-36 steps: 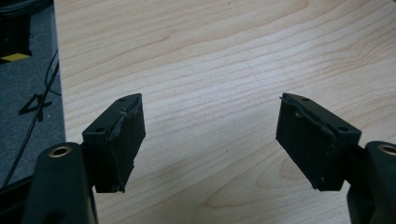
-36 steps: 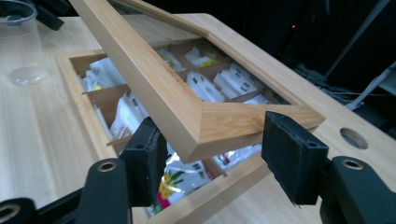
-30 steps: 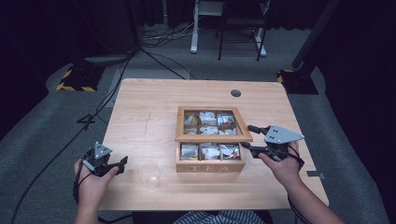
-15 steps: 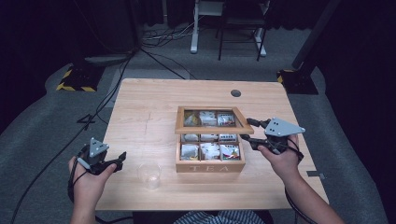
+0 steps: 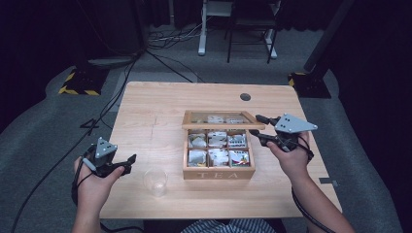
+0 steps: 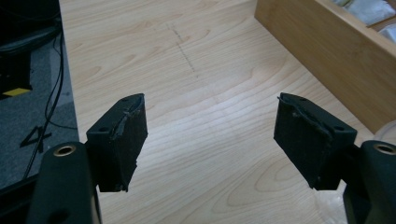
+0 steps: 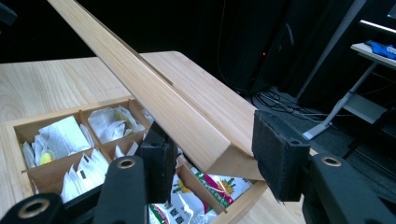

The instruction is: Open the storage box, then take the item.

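A wooden tea box [image 5: 217,172] marked TEA stands mid-table, its compartments filled with tea bags [image 5: 217,157]. Its glass-paned lid [image 5: 194,125] is tilted up on the far hinge. My right gripper [image 5: 255,124] grips the lid's raised right corner. In the right gripper view the lid [image 7: 154,93] runs between the jaws of that gripper [image 7: 212,154], one pad under it and one against its outer face; the jaws have just been closing on it. My left gripper [image 5: 131,162] hovers open over bare wood at the front left, nothing between the jaws of it [image 6: 210,126].
A clear plastic cup [image 5: 155,182] stands near the front edge between the left gripper and the box. The box's side wall [image 6: 327,51] lies to the right in the left gripper view. A cable port [image 5: 245,97] sits at the far side. Chairs and cables lie on the floor beyond.
The lid has swung upward with the right gripper, uncovering both rows of tea bags. The left hand has risen off the table a little.
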A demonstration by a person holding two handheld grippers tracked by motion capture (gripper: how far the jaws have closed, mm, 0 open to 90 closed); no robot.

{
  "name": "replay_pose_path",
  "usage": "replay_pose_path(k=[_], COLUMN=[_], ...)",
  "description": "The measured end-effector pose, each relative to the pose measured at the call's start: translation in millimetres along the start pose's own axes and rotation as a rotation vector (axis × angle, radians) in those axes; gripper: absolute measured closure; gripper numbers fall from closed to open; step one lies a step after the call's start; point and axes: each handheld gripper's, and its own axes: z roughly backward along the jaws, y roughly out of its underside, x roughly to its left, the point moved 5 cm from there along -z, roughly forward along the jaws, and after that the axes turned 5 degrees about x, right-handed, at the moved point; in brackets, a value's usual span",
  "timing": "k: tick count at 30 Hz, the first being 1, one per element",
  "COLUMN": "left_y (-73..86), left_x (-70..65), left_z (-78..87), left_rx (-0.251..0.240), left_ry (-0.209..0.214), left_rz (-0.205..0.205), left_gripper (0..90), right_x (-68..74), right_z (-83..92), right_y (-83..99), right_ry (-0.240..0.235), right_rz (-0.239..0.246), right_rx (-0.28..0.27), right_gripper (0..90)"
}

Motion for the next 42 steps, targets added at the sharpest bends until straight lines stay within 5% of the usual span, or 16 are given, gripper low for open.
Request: replay_pose_path(k=[9,21,25,26,34,42], left_y=[-17.2,-36.3,-45.3,-49.8,-59.9,-63.3], left_x=[-13.4,-43.7,-59.8,-69.3,-99.6,-120.0], left_z=[0.5,1.3,0.3,-2.0,-10.8,-21.6], left_rx=[-0.026,-0.042,-0.070,-0.092,-0.087,-0.057], left_ry=[0.017,0.079,0.140,0.189,0.271,0.262], left_rz=[-0.029,-0.086,-0.088,-0.070,-0.095,-0.156], left_gripper=[26.4,26.5,26.5,26.5,26.5,27.1], right_x=[-11.4,-17.7,-16.8,-15.9,-16.2,-18.5], right_z=[-2.3,-2.9,-2.5,-2.1,-1.7,-2.7], right_y=[-6.9,-7.6,-6.8,-6.1,-7.5,-8.7], right_ry=[0.030,0.009,0.010,0.010,0.014,0.008], right_rz=[-0.013,-0.043,-0.042,-0.045,-0.045,-0.053], right_rx=[-0.008,-0.023,-0.022,-0.019,-0.016,-0.023], right_gripper=[57.4,57.8,57.6,57.4,57.5,57.5])
